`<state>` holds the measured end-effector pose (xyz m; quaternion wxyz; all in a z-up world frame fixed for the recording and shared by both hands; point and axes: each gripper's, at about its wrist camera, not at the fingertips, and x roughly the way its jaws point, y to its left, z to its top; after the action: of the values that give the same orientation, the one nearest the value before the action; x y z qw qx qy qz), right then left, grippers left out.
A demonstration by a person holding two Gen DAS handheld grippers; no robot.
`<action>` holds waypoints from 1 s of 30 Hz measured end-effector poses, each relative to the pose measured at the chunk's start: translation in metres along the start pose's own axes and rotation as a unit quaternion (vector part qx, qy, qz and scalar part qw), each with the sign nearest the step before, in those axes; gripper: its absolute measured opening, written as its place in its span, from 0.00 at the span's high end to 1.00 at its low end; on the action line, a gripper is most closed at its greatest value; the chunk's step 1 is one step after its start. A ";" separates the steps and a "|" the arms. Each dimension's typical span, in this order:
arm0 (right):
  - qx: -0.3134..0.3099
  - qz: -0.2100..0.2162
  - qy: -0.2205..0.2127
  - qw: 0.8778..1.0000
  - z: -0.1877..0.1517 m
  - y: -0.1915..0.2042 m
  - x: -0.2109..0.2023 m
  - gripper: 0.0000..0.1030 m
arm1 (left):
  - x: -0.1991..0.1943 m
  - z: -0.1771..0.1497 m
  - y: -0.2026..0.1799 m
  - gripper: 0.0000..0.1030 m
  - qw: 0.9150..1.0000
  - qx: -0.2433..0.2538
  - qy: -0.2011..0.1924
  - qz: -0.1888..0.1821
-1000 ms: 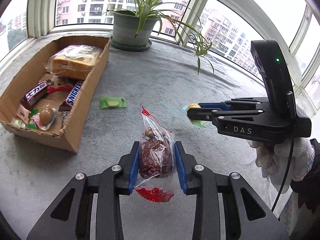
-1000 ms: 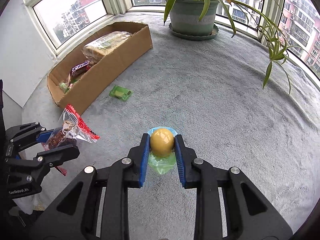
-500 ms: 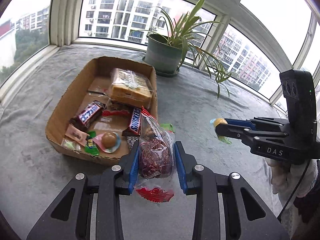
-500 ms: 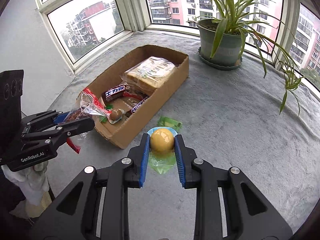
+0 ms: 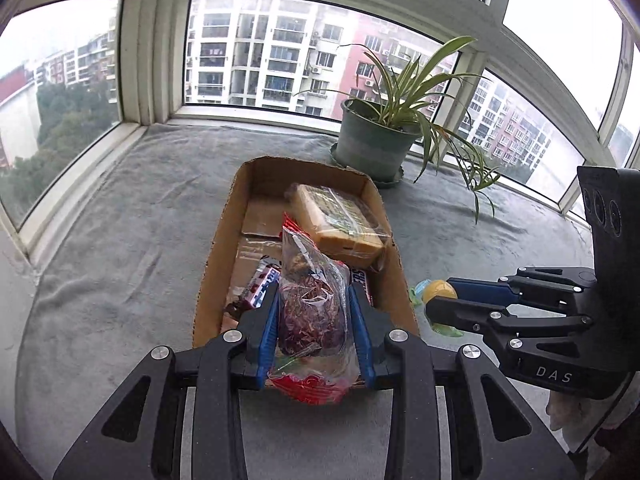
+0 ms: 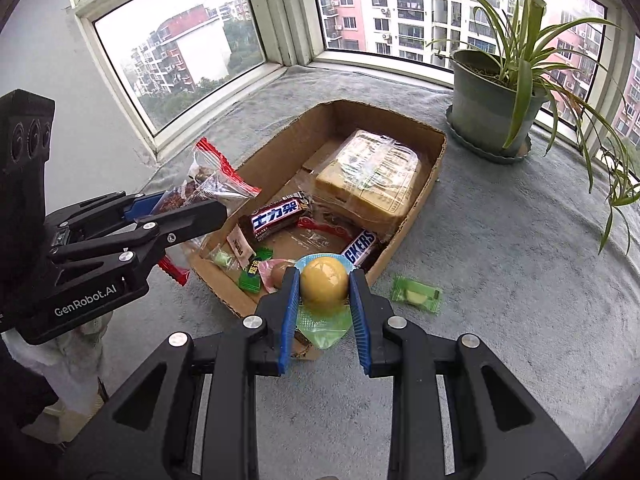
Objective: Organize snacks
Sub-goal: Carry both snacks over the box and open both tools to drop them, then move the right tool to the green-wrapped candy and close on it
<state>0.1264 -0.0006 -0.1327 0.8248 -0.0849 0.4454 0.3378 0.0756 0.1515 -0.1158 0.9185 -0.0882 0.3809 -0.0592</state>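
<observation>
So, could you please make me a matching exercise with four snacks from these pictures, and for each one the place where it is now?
Things:
1. bag of dried red fruit
2. yellow ball snack
3. green candy
4. wrapped cake

Places:
A. on the grey cloth, outside the cardboard box
B. inside the box, at its far end
C. held in the left tool
D. held in the right tool

Pairs: 1-C, 2-D, 3-A, 4-B
</observation>
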 end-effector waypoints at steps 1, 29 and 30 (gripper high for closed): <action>0.000 0.001 0.001 1.000 0.002 0.002 0.003 0.75 | 0.002 0.001 0.002 0.69 1.000 0.001 0.001 0.000; 0.026 -0.010 -0.007 1.000 -0.003 -0.031 0.003 0.62 | 0.008 0.020 0.031 0.68 1.000 -0.021 -0.001 0.001; 0.027 -0.011 -0.004 1.000 -0.006 -0.038 0.003 0.62 | 0.005 0.019 0.032 0.68 1.000 -0.023 -0.002 0.003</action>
<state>0.1472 -0.0304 -0.1448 0.8325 -0.0662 0.4496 0.3167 0.0943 0.1841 -0.1128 0.9171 -0.1086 0.3805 -0.0476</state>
